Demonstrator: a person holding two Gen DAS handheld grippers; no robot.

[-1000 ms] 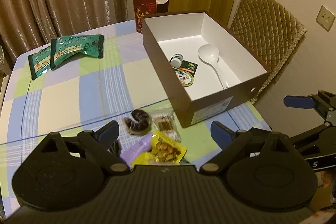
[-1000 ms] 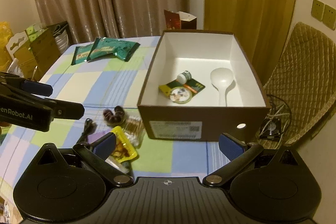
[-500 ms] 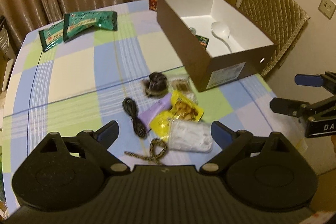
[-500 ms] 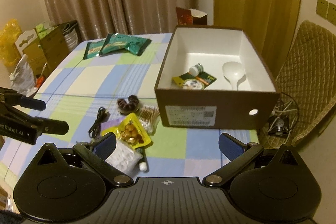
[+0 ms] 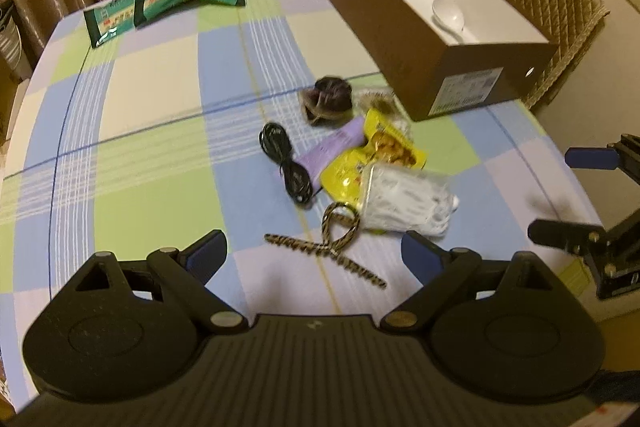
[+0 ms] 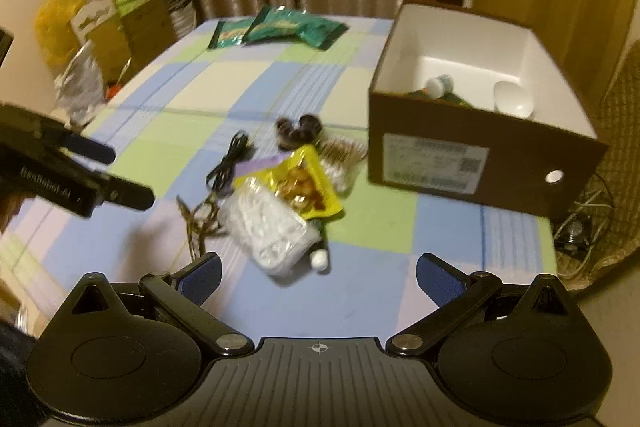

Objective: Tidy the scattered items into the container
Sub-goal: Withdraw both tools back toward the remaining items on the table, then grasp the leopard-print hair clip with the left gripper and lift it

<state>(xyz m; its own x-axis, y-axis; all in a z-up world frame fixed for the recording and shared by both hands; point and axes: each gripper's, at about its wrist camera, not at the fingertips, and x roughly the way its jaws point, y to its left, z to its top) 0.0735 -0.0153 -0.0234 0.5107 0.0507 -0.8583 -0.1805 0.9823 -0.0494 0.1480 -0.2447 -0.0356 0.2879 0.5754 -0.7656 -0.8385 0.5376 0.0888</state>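
Lying clustered on the checked counter [image 5: 160,131] beside the brown box [image 5: 404,55]: cotton-swab bag [image 5: 404,203], yellow snack packet [image 5: 384,155], black cable [image 5: 286,163], leopard hair clip [image 5: 328,239]. Both left hand-held gripper [image 5: 314,255] and right hand-held gripper [image 6: 318,275] spread, empty.

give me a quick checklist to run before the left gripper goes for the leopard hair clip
1. Left gripper open and empty: ok.
2. Hair clip lies between and just ahead of its fingers, free of the pile: ok.
3. Right gripper open, holding nothing: ok.
4. Box upright with room beside the white spoon: ok.
5. Clip clear of the cotton swab bag: cannot tell, they look very close.
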